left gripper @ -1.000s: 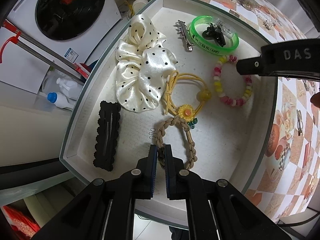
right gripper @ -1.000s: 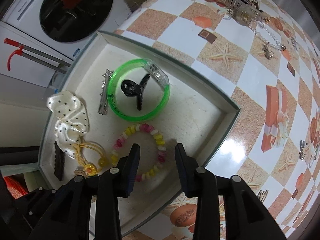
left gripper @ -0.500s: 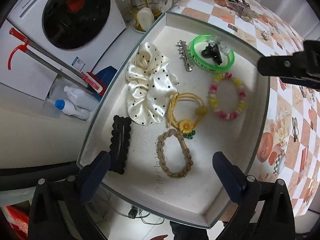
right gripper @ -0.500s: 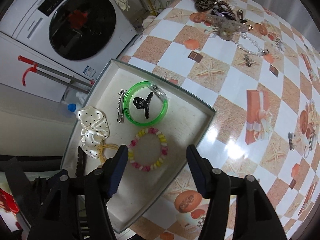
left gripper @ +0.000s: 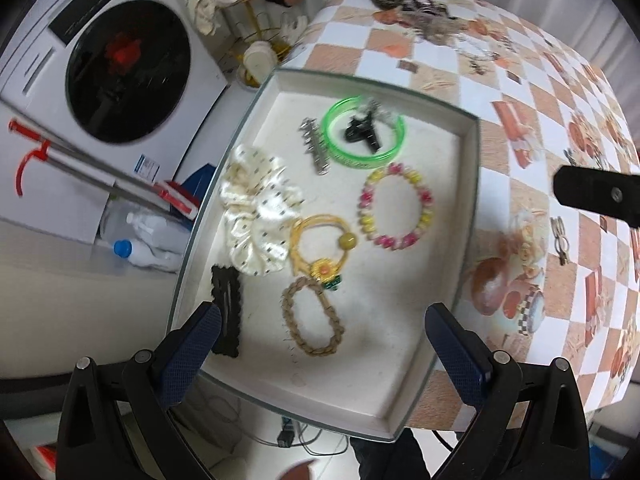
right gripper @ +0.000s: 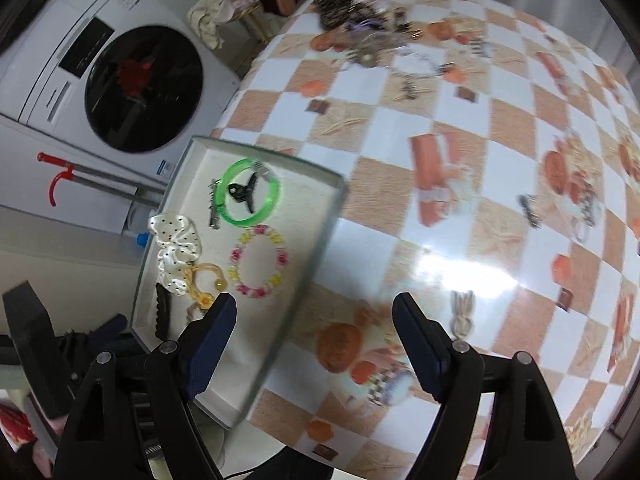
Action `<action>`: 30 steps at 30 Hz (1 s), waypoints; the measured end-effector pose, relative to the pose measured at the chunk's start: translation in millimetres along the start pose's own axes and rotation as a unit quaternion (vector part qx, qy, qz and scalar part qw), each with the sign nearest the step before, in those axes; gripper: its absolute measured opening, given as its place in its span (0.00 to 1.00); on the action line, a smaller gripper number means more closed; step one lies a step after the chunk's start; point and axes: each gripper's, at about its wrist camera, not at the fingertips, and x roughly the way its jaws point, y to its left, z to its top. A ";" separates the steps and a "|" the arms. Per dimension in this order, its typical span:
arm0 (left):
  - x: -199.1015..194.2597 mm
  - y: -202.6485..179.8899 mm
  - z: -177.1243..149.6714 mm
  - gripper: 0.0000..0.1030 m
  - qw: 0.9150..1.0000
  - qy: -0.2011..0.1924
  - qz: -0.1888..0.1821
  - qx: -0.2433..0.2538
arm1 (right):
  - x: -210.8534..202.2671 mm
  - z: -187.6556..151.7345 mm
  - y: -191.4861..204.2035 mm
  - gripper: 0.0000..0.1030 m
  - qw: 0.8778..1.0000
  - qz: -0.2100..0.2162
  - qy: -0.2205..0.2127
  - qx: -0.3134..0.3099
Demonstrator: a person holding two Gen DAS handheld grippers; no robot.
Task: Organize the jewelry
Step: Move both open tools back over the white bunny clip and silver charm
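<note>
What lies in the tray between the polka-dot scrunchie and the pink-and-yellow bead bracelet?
The yellow hair tie with the sunflower charm lies between the scrunchie and the bead bracelet, clearest in the left wrist view.

L gripper [left gripper: 320,340] jaws wide apart, nothing btwn pads, hovering over white tray [left gripper: 474,184] on checkered tablecloth [left gripper: 520,128]. Braided bracelet [left gripper: 313,316] lies free below, touching sunflower hair tie [left gripper: 320,242]. Beaded bracelet [left gripper: 396,206] to right; green bangle [left gripper: 362,138] w/ black claw clip [left gripper: 362,130] inside; polka-dot scrunchie [left gripper: 256,216], black snap clip [left gripper: 227,312] at left.
</note>
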 end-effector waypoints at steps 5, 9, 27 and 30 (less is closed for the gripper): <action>-8.0 -24.8 12.2 1.00 0.999 0.003 -0.007 0.051 | -28.3 -13.0 -21.2 0.81 0.999 -0.018 -0.033 0.013; -14.4 -56.7 21.2 1.00 0.993 0.005 -0.016 0.113 | -53.5 -20.2 -43.3 0.99 0.996 -0.033 -0.072 0.038; -25.7 -164.9 46.0 1.00 0.969 0.005 -0.025 0.247 | -122.2 -39.2 -136.0 1.00 0.980 -0.086 -0.107 0.143; -25.4 -177.2 45.3 1.00 0.966 0.007 -0.030 0.257 | -123.7 -41.3 -141.8 1.00 0.980 -0.089 -0.106 0.146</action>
